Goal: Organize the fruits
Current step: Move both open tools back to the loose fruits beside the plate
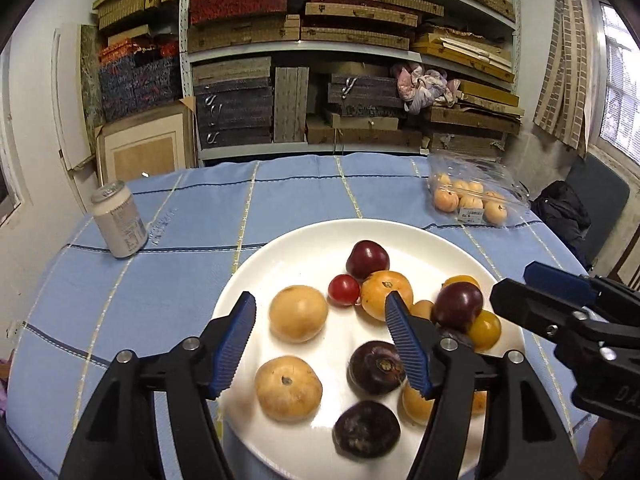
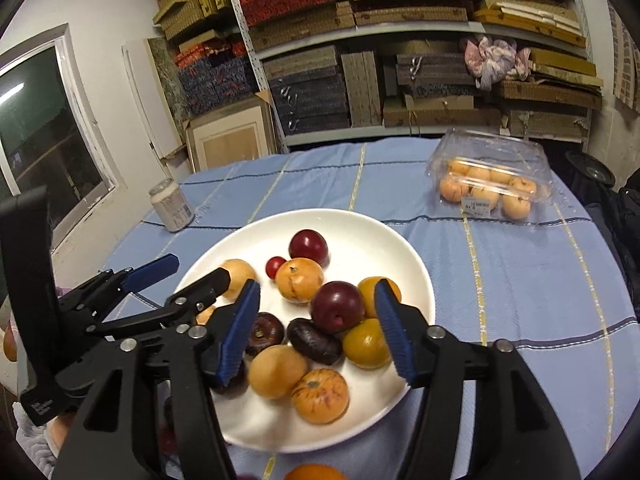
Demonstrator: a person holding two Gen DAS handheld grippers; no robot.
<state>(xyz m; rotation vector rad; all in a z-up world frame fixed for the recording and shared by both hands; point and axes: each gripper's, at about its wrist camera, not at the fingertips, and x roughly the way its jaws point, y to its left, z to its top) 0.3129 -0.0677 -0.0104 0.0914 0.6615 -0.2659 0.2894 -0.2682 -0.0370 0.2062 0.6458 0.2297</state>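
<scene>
Both my grippers, left gripper [image 1: 320, 312] and right gripper [image 2: 318, 300], hang released over the white plate [image 1: 248, 280]; mixed fruits [image 2: 335, 307] lie below the tips, awaiting my pick.

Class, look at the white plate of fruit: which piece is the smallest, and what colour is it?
The small bright red cherry tomato, wedged between a tan fruit and an orange one; every other piece is clearly larger.
</scene>
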